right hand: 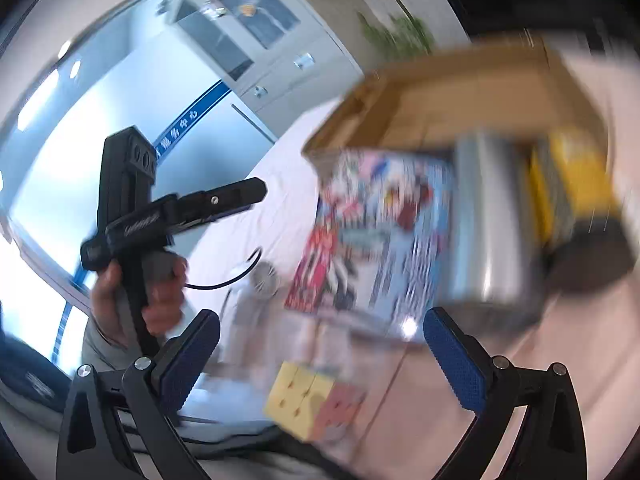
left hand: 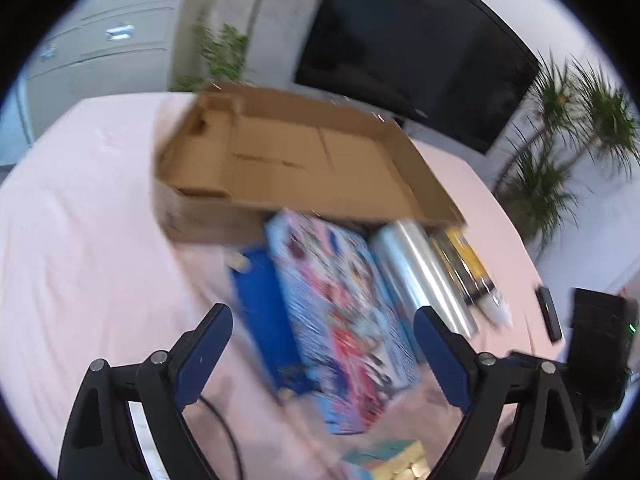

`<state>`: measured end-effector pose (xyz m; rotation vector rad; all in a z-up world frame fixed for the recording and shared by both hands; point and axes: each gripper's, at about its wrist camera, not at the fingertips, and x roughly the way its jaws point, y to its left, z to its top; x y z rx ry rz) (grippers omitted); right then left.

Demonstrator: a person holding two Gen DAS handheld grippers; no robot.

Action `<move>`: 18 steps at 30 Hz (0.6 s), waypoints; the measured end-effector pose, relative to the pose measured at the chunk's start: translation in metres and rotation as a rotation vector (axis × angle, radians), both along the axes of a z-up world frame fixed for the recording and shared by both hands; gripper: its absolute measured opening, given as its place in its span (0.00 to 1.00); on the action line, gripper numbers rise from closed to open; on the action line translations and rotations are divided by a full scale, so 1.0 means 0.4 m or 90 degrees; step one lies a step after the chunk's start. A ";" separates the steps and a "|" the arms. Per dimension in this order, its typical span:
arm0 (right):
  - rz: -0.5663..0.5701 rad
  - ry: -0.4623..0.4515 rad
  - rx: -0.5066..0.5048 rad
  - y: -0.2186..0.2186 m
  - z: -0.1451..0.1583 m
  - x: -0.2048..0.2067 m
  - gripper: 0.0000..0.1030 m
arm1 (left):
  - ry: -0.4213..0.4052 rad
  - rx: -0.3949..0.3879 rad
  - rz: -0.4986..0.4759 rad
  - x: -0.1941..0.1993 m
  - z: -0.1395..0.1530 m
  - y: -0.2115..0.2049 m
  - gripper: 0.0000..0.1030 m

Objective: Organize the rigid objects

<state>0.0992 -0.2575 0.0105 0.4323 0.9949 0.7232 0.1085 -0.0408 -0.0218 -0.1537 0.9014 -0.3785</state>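
An open cardboard box (left hand: 304, 152) stands on a table with a pink cloth (left hand: 80, 208). In front of it lie a colourful picture box (left hand: 340, 312), a blue flat box (left hand: 260, 312), a silver roll (left hand: 424, 272) and a yellow-black pack (left hand: 464, 264). My left gripper (left hand: 324, 356) is open and empty above the picture box. In the right wrist view the cardboard box (right hand: 460, 96), picture box (right hand: 380, 232), silver roll (right hand: 488, 220) and yellow pack (right hand: 568, 184) show blurred. My right gripper (right hand: 324, 360) is open and empty above a yellow and pink cube (right hand: 312, 400). The left gripper's body (right hand: 160, 216) shows at left, held in a hand.
A black remote (left hand: 548, 312) lies at the table's right edge. A small white fan (right hand: 264, 276) with a black cable stands on the cloth. A large dark screen (left hand: 408, 40), plants (left hand: 560, 152) and grey cabinets (left hand: 100, 40) stand behind the table.
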 end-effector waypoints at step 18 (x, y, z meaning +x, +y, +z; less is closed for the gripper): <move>0.001 0.118 0.052 0.099 -0.156 0.121 0.55 | 0.102 0.058 -0.023 -0.059 -0.130 -0.034 0.16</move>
